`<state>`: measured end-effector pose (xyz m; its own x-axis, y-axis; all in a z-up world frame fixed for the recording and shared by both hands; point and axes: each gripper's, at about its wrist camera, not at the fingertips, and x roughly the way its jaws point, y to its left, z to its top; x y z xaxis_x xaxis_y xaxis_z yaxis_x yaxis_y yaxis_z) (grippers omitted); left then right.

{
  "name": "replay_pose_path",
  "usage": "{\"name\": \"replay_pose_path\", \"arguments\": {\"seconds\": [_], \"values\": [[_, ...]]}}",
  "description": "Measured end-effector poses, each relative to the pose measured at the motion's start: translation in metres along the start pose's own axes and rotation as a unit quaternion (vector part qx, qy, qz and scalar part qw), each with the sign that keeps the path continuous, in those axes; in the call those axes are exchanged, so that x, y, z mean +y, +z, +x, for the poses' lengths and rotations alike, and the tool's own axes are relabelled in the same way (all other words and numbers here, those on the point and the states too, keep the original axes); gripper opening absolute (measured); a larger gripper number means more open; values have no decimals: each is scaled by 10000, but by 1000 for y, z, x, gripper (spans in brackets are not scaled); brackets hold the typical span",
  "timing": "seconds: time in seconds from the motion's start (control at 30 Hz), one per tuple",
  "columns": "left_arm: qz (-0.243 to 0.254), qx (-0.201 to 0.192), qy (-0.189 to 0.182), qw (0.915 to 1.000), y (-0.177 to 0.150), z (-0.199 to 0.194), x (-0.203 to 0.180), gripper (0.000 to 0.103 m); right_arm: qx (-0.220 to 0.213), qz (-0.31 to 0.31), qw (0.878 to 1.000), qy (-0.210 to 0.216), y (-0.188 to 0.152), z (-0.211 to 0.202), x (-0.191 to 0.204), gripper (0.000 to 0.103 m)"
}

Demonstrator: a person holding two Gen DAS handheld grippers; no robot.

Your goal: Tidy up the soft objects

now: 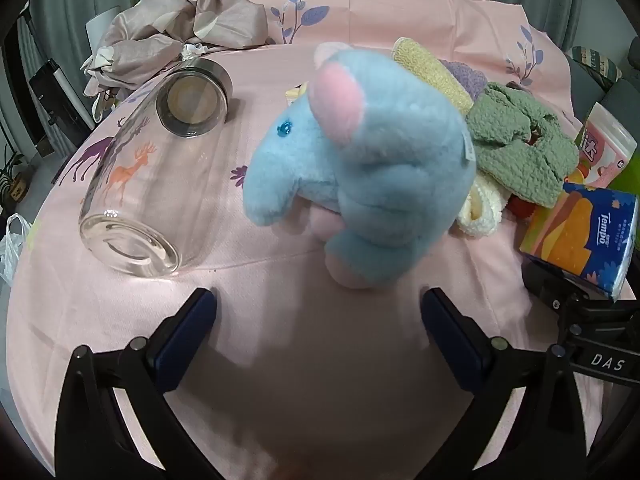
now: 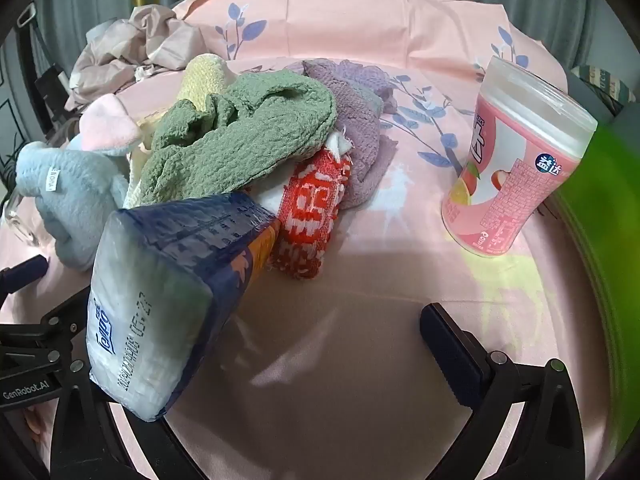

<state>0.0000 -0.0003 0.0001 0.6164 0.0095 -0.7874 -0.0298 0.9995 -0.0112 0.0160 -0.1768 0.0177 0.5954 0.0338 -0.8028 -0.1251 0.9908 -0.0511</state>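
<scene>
Left wrist view: a blue plush elephant (image 1: 356,164) stands just ahead of the left gripper (image 1: 320,316), whose dark pads are spread wide with nothing between them; the toy lies forward and slightly to the right of the gap, its pink foot nearest the right-hand pad. Its long axis runs from that foot up and away to the pink-lined ear, while its trunk and beaded eye point left toward a glass bottle (image 1: 148,172) lying on its side on the pink bedsheet (image 1: 280,380). Behind the toy a green towel (image 1: 520,148) tops the heap of soft cloths, and a Tempo tissue pack (image 1: 580,236) sits at the right edge. This gripper looks the nearer of the two to the elephant, and a straight advance with a small rightward shift would likely bracket it. Right wrist view: the right gripper (image 2: 308,340) is also spread; the tissue pack (image 2: 176,292) fills its left side, hiding that finger, so whether it is gripped cannot be told. The elephant (image 2: 68,196) lies far left, beyond the pack, beside the towel pile (image 2: 240,148), with a red patterned cloth (image 2: 312,212) in front; a pink canister (image 2: 516,160) stands apart to the right.
</scene>
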Motion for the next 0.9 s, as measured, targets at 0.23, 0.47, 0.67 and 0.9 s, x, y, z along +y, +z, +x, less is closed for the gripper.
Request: {"name": "replay_pose_path", "arguments": {"seconds": [0.23,0.47,0.67,0.9], "values": [[1,7,-2,10000,0,1,-1,102,4,-1,10000,-3,1,1,1,103],[-11,2,-13,10000,0,0,0,102,0,-1,10000,-4,1,2,2,103],[-14,-6,6,10000,-3,0,3,102,0,-1,10000,-4,2,4,3,103],[-21,-5,-4,10000,-3,-2,0,102,0,-1,10000,-6,2,5,4,103]]}}
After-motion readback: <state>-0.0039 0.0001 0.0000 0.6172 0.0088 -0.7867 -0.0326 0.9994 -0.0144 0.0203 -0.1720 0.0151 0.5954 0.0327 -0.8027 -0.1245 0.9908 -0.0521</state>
